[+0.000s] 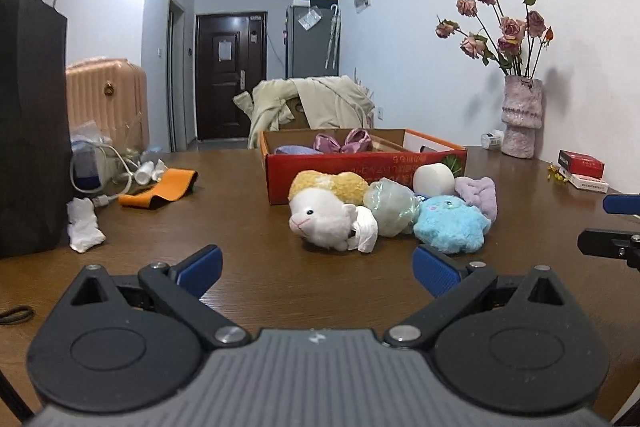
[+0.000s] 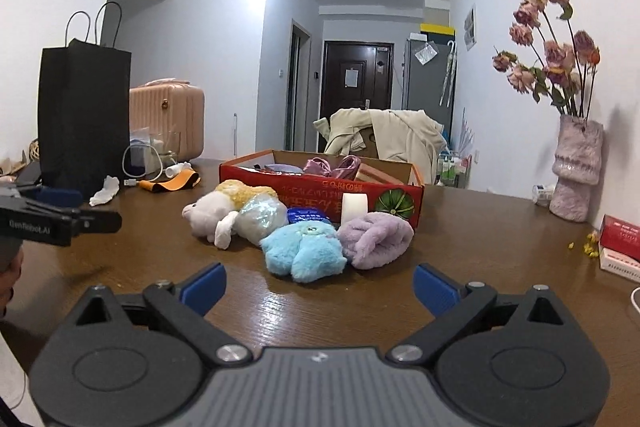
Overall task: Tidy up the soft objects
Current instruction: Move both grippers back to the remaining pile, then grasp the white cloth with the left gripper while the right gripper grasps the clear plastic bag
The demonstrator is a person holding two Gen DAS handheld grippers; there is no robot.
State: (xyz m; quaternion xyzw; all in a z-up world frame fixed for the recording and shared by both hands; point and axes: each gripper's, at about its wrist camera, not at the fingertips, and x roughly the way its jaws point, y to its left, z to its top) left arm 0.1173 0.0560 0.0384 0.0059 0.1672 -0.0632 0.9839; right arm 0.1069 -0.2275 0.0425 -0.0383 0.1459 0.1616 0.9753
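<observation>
A heap of soft things lies on the brown table in front of a red cardboard box (image 1: 340,171) (image 2: 400,197). The heap holds a white and yellow plush animal (image 1: 324,215) (image 2: 216,209), a pale green wrapped ball (image 1: 392,205) (image 2: 260,217), a blue fluffy toy (image 1: 452,223) (image 2: 304,251), a lilac fuzzy roll (image 1: 478,193) (image 2: 376,237) and a white roll (image 1: 434,179) (image 2: 354,207). Pink satin and purple items lie in the box. My left gripper (image 1: 318,269) stands open just short of the heap, with nothing between its fingers. Open and empty too, my right gripper (image 2: 320,287) faces the blue toy.
A black paper bag (image 1: 28,115) (image 2: 82,115) stands at the left, with crumpled tissue (image 1: 84,225), cables and an orange strap (image 1: 160,189) near it. At the right stand a vase of dried roses (image 1: 520,115) (image 2: 574,167) and red and white packets (image 1: 582,169) (image 2: 618,243).
</observation>
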